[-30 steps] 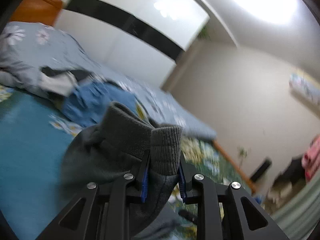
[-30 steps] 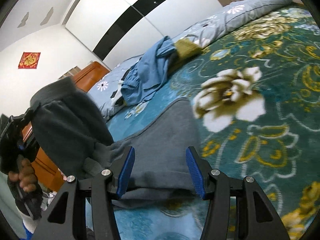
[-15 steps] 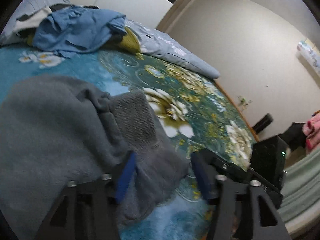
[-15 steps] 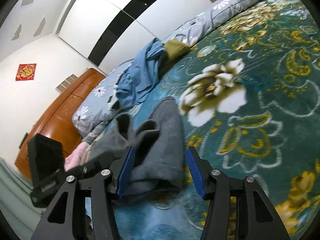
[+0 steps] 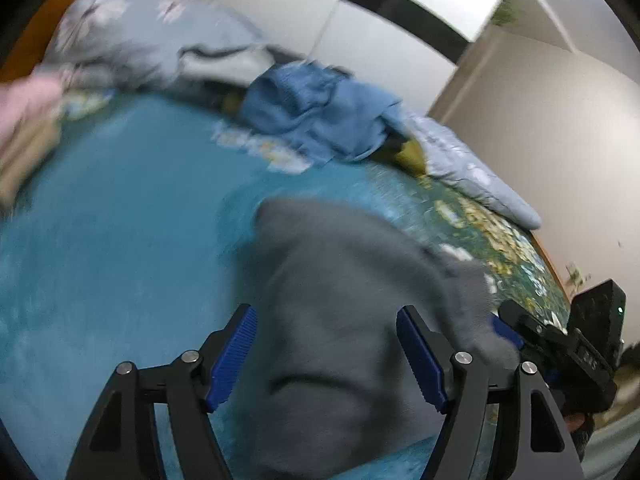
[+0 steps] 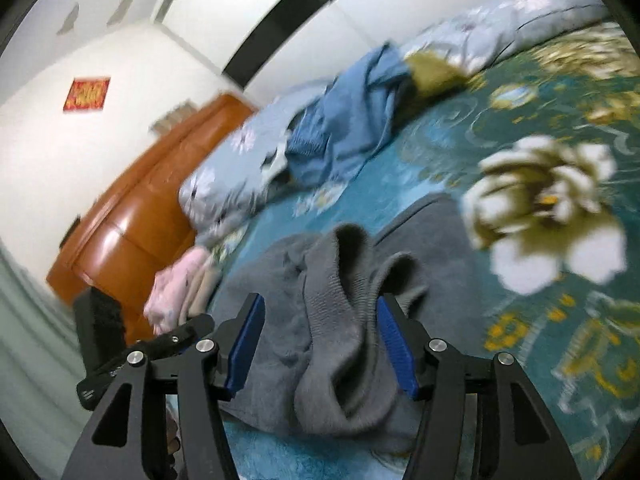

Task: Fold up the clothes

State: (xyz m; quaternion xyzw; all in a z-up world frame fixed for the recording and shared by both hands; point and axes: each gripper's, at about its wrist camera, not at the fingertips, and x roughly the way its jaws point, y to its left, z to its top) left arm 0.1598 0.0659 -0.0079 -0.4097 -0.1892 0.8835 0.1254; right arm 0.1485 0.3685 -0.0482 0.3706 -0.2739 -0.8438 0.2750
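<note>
Grey garment (image 5: 340, 320) is seen lying on bed (image 5: 120, 240) w/ L hand-held gripper (image 5: 324, 354) & R hand-held gripper (image 6: 318, 340) both opening astride it, nothing gripped.

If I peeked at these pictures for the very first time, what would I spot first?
First you'd spot the crumpled grey garment right in front, lying on the teal flowered blanket between the right gripper's blue, opening jaws. Behind it, a pile of blue clothes sits against the pale floral quilt. On the left stands a shiny orange-brown wooden headboard.
</note>
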